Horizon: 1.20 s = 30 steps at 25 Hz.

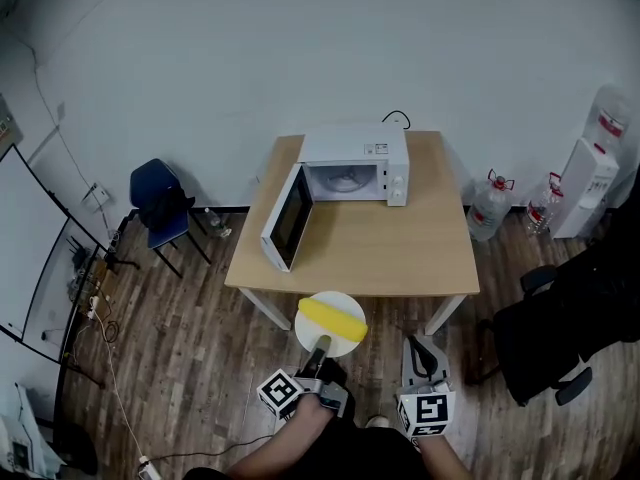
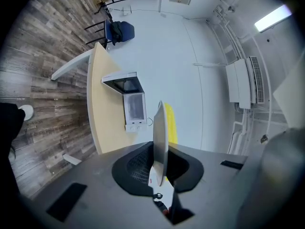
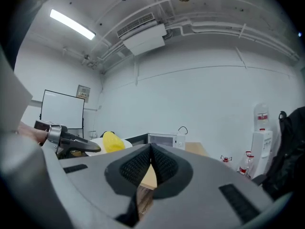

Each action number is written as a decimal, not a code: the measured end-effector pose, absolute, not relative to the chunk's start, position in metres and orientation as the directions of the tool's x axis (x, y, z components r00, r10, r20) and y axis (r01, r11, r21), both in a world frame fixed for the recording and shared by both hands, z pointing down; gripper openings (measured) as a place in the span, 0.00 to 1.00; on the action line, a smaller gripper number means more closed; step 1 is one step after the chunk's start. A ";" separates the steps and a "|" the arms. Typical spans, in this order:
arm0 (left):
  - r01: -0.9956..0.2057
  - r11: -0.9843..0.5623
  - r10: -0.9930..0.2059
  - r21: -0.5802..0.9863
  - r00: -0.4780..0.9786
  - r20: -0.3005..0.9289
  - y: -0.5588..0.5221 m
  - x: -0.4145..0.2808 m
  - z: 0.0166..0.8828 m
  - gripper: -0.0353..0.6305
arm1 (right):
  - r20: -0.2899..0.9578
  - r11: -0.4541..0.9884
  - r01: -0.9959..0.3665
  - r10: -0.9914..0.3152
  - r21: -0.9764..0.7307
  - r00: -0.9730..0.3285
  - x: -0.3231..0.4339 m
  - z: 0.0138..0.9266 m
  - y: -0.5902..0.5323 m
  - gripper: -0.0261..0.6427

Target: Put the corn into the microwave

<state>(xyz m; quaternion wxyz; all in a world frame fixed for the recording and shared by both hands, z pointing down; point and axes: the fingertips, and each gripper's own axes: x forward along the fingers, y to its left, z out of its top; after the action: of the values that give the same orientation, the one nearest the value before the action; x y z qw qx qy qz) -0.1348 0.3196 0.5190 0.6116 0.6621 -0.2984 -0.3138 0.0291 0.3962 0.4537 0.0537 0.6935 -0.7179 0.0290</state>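
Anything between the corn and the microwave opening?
Nothing visible. The corn rides on the plate in the left gripper; the door is swung open leftward and the table before the microwave is bare.

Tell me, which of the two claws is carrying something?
The left claw: it is clamped on the rim of a white plate bearing the yellow corn. The right claw is shut with nothing between its jaws.

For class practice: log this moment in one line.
left tongs shut on round white plate; yellow corn on plate; white microwave door open; right tongs shut
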 end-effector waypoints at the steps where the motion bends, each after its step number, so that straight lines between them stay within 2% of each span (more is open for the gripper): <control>1: -0.012 -0.074 -0.780 0.997 0.624 -0.050 0.318 -0.134 0.520 0.10 | 0.116 0.034 -0.999 -0.993 0.032 -0.030 0.031 0.454 0.394 0.13; 12: -0.016 -0.061 -0.760 0.998 0.649 -0.037 0.261 -0.110 0.535 0.10 | 0.159 0.012 -0.999 -0.987 0.043 -0.005 0.050 0.472 0.349 0.13; 17: -0.048 -0.062 -0.726 0.997 0.688 -0.012 0.222 -0.090 0.545 0.10 | 0.196 -0.003 -0.999 -0.981 0.045 0.012 0.065 0.484 0.307 0.13; 22: -0.008 -0.046 -0.708 0.999 0.706 -0.027 0.176 -0.070 0.552 0.10 | 0.226 -0.039 -0.999 -0.973 0.027 0.044 0.085 0.491 0.257 0.13; 30: -0.013 -0.013 -0.667 1.000 0.745 0.001 0.100 -0.055 0.567 0.10 | 0.273 -0.054 -0.998 -0.960 0.042 0.063 0.089 0.496 0.169 0.13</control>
<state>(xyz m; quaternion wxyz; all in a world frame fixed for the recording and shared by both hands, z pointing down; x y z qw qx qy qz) -0.0545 0.1000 0.5671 0.6544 0.6666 -0.2550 -0.2497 0.0892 0.1688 0.4958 0.1101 0.7208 -0.6789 0.0857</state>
